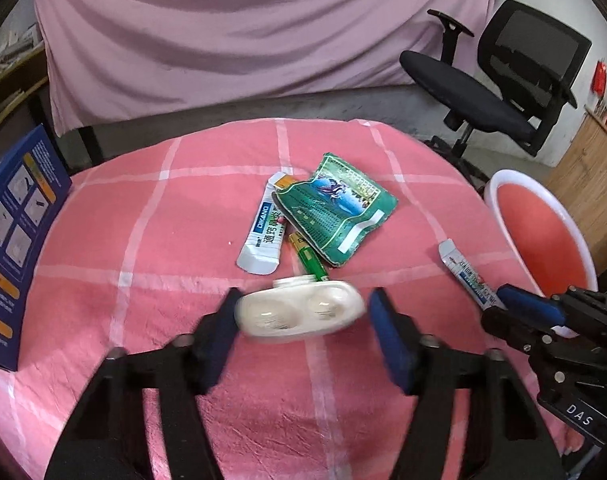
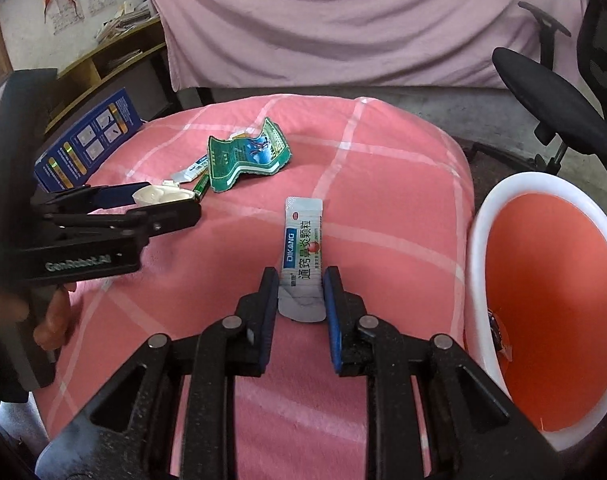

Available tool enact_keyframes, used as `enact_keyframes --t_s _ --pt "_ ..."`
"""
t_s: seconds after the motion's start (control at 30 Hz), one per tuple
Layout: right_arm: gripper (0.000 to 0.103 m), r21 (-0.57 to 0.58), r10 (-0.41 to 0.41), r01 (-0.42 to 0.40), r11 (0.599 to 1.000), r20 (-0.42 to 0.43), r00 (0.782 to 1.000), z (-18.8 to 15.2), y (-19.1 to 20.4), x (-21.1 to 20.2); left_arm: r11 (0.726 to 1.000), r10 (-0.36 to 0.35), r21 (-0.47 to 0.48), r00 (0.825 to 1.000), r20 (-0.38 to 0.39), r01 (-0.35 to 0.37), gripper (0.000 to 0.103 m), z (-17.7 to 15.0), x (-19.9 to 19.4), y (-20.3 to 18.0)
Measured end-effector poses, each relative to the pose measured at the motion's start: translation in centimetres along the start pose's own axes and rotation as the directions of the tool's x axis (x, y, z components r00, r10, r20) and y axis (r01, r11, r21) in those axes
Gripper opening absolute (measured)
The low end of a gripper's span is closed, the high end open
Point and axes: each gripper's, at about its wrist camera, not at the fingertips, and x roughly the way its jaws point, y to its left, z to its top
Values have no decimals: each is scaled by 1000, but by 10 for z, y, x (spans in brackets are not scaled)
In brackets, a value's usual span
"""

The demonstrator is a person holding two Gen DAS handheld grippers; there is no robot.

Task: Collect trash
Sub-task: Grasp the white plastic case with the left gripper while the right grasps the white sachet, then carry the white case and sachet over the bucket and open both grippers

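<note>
The right gripper (image 2: pixel 299 294) pinches a white sachet (image 2: pixel 302 254) at lower centre, so next comes a swing to the bin (image 2: pixel 477 240) at right. The left gripper (image 1: pixel 301 326) gapes wide around a white case (image 1: pixel 299 312), not yet clamped.

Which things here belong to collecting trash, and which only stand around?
Job: white case, sachet, second sachet, green wrapper, battery, bin.
Standing around: blue box, office chair, pink sheet.

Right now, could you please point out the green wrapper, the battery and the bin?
green wrapper (image 1: pixel 335 208): left wrist view, its printed middle.
battery (image 1: pixel 313 262): left wrist view, its green body.
bin (image 2: pixel 479 216): right wrist view, its white rim.
</note>
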Motion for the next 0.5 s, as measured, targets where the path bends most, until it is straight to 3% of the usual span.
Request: enact_keyframes --t_s 0.3,0.4,0.43,0.5 --pt "53 -24 -25 25 999 -20 999 10 5 13 999 -41 -35 999 19 42 53 -10 -10 9" --pt "50 -32 -42 41 999 -24 999 8 6 14 998 -52 -40 998 33 54 53 -14 -17 8" --pt "42 -31 -49 48 998 -23 999 8 5 13 998 -53 -40 998 38 55 53 -14 -20 8" --pt "41 -20 -42 42 999 -15 999 6 3 11 998 -54 -41 997 57 56 53 -15 -25 6"
